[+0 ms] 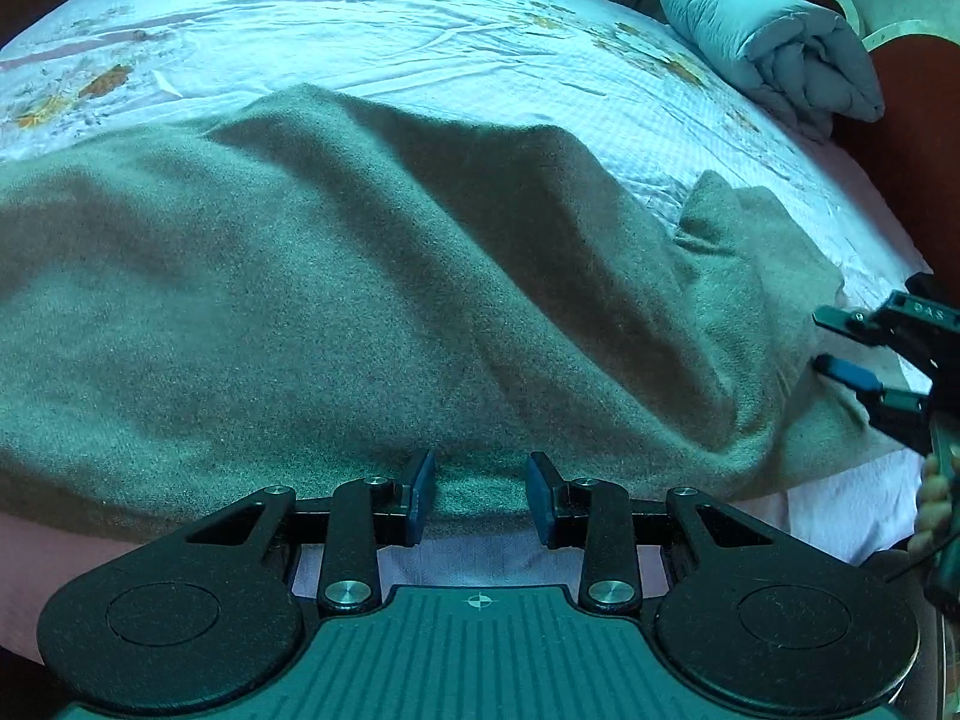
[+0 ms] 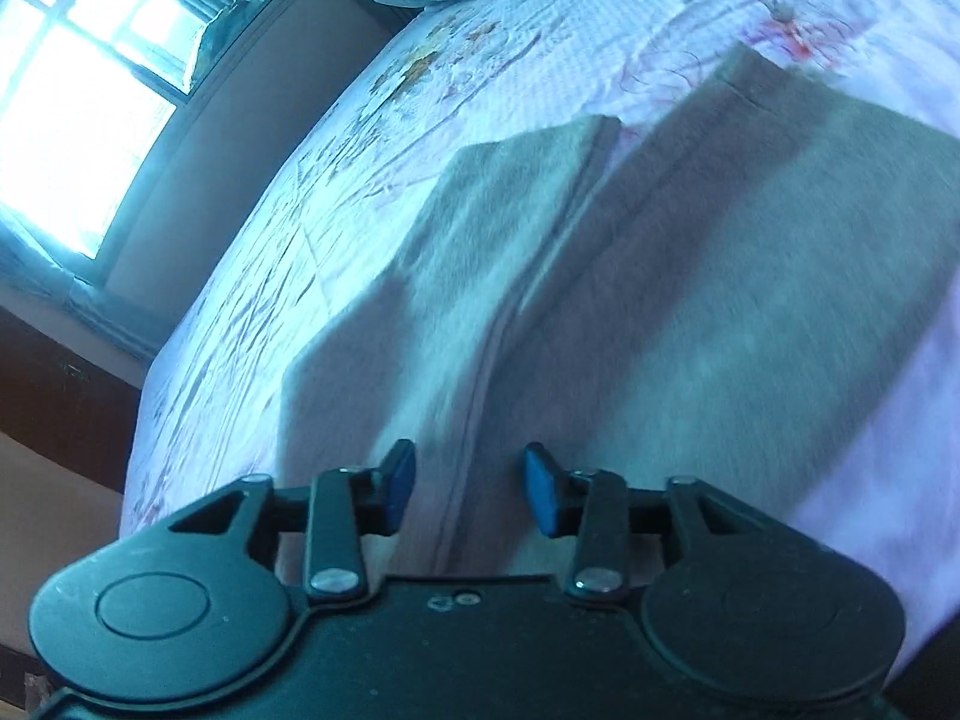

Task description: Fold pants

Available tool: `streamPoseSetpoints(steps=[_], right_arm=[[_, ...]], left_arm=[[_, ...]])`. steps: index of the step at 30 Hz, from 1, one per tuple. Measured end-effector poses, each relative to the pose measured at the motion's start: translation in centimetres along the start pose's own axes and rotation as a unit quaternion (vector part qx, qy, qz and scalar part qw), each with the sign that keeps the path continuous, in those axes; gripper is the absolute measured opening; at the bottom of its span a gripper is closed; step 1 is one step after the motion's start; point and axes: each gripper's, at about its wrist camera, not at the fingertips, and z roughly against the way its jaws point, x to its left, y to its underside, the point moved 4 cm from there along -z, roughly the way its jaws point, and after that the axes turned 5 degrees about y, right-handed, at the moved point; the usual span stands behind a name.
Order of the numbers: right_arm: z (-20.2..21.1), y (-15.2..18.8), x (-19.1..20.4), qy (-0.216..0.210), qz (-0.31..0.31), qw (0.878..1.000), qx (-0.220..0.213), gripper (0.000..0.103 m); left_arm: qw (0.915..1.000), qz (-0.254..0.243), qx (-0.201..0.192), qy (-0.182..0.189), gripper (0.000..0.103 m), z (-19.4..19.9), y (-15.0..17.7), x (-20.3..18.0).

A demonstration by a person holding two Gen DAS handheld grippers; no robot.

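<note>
Both grippers' jaws stand part open, empty, over rumpled grey-green pants (image 1: 360, 276).

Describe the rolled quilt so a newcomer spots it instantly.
Start from the bed with its pale floral sheet. At its far right corner, beyond the grey-green pants, lies the quilt: a puffy, pale blue bundle, the only rolled, padded item there.

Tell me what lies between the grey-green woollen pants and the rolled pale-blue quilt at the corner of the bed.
Only the bare white floral bedsheet lies between the pants and the quilt; the left wrist view shows this.
</note>
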Motion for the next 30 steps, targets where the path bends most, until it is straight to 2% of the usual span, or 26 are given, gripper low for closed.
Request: streamPoseSetpoints(steps=[1,2,3,6,9,11,14,18,19,24,27,30], right_arm=[[-0.3,-0.2,0.0,-0.002,0.003,1.0,0.0,0.031],[-0.5,-0.4,0.0,-0.005,0.007,1.0,0.001,0.022],[-0.5,-0.5,0.1,-0.009,0.01,1.0,0.001,0.001],[0.8,-0.2,1.8,-0.016,0.039,0.999,-0.009,0.0],[2.1,-0.6,3.0,-0.037,0.033,0.999,-0.022,0.0],[3.5,-1.4,4.4,-0.048,0.051,0.996,-0.055,0.0],[6.1,-1.8,6.9,-0.045,0.12,0.985,-0.112,0.0],[9.1,0.3,8.5,-0.024,0.204,0.966,-0.159,0.0],[9.4,1.0,8.1,-0.017,0.211,0.964,-0.159,0.0],[7.9,3.7,2.6,0.026,0.156,0.983,-0.094,0.0],[6.9,3.9,-0.4,0.049,0.11,0.991,-0.066,0.0],[6.4,3.2,-1.1,0.05,0.102,0.992,-0.055,0.0]], left_arm=[[1.0,0.0,0.0,-0.001,0.035,0.0,0.0,0.0],[1.0,-0.001,0.001,-0.002,0.035,-0.1,-0.1,0.0],[1.0,-0.001,0.001,-0.002,0.035,-0.2,-0.1,-0.1],[1.0,-0.003,0.001,-0.004,0.035,-0.5,-0.3,-0.5],[1.0,-0.008,0.0,-0.005,0.035,-0.6,-0.3,-0.6],[1.0,-0.008,-0.001,-0.003,0.035,-0.5,-0.3,-0.5],[1.0,-0.002,-0.002,0.003,0.035,-0.4,-0.3,-0.3],[1.0,-0.003,-0.003,0.006,0.035,-0.4,-0.1,-0.2],[1.0,-0.004,-0.003,0.006,0.035,-0.4,-0.1,-0.2],[0.9999,-0.005,-0.002,0.01,0.035,-0.3,-0.2,0.0],[0.9999,-0.005,-0.003,0.009,0.035,-0.3,-0.2,0.0],[1.0,-0.006,-0.003,0.005,0.035,-0.4,-0.1,-0.2]])
